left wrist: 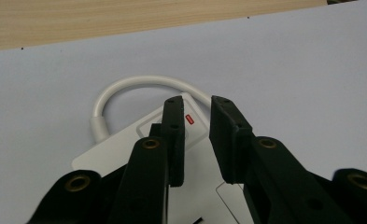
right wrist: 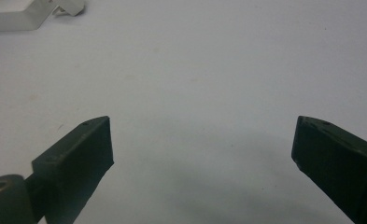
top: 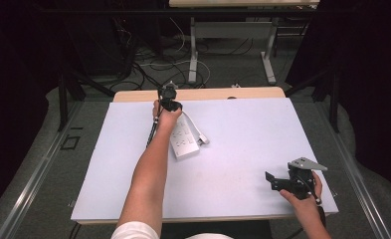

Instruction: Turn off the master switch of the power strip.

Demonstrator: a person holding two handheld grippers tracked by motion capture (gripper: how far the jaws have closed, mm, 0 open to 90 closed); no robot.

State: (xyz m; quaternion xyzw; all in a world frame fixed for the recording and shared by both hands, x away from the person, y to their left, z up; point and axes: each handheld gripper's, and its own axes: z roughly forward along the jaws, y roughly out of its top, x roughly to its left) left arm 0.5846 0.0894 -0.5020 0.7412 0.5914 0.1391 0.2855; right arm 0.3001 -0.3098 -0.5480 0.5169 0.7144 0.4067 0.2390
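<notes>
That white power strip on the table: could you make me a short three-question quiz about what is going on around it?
1. True or false: the left gripper is clamped on the power strip.
2. Which gripper has the wider jaw gap? A) left B) right
3. What colour is the small mark on the strip's switch, seen between the left jaws?

Key
1. False: the jaws stand slightly apart above the switch end, with nothing pressed between them.
2. B: the right jaws are spread wide over the bare white mat.
3. Red.
</notes>
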